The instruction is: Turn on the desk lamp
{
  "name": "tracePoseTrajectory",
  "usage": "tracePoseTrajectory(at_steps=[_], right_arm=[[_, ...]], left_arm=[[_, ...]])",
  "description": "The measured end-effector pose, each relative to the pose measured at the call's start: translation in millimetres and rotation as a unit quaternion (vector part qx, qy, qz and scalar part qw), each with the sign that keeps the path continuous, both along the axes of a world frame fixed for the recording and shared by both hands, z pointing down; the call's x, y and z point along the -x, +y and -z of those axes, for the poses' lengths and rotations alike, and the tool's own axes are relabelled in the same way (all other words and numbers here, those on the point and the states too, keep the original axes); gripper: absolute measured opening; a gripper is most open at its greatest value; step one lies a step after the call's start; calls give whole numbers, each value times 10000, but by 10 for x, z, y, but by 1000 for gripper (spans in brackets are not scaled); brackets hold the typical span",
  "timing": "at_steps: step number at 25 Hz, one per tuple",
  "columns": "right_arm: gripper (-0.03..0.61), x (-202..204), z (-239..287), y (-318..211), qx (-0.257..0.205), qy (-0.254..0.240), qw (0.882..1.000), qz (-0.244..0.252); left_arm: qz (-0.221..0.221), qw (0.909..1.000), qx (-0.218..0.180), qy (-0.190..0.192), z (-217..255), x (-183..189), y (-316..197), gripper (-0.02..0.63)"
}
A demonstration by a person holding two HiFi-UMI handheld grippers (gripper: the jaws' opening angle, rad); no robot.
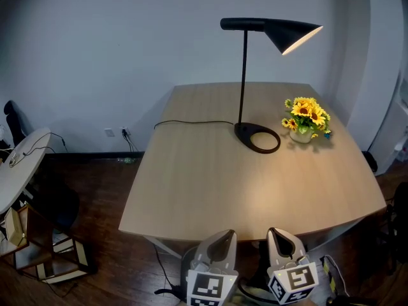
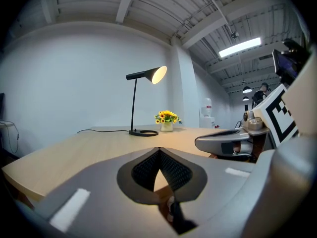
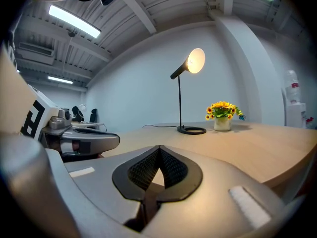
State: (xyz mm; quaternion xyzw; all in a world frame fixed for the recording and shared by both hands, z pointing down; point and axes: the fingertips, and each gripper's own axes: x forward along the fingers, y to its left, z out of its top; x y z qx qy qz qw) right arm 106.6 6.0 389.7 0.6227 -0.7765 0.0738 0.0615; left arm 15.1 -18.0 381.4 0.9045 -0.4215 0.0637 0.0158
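The black desk lamp (image 1: 243,75) stands at the back of the wooden table (image 1: 191,196), and its cone shade (image 1: 290,35) glows lit from inside. Its ring base (image 1: 257,138) rests on the tabletop. Light falls on the wood beneath. The lamp (image 2: 132,103) is far ahead in the left gripper view, and the lamp (image 3: 179,100) likewise in the right gripper view. My left gripper (image 1: 222,236) and right gripper (image 1: 278,233) hover side by side at the table's front edge, well short of the lamp. Both are shut with nothing between the jaws: left gripper (image 2: 158,150), right gripper (image 3: 159,148).
A small pot of sunflowers (image 1: 306,118) sits just right of the lamp base. The lamp's black cord (image 1: 191,122) runs left across the table toward wall outlets (image 1: 118,132). A round side table (image 1: 19,164) and a wooden frame (image 1: 57,260) stand on the floor at left.
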Motion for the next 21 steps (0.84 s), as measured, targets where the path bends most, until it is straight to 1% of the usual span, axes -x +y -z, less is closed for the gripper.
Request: tracePoseTrajectory(at_steps=[9, 21], right_arm=[[0, -5, -10, 15, 18, -31, 10000, 24], [0, 1, -18, 31, 27, -51, 10000, -7]], left_arm=[[49, 9999, 116, 42, -81, 6, -32, 0], [47, 9999, 117, 50, -87, 39, -21, 0]])
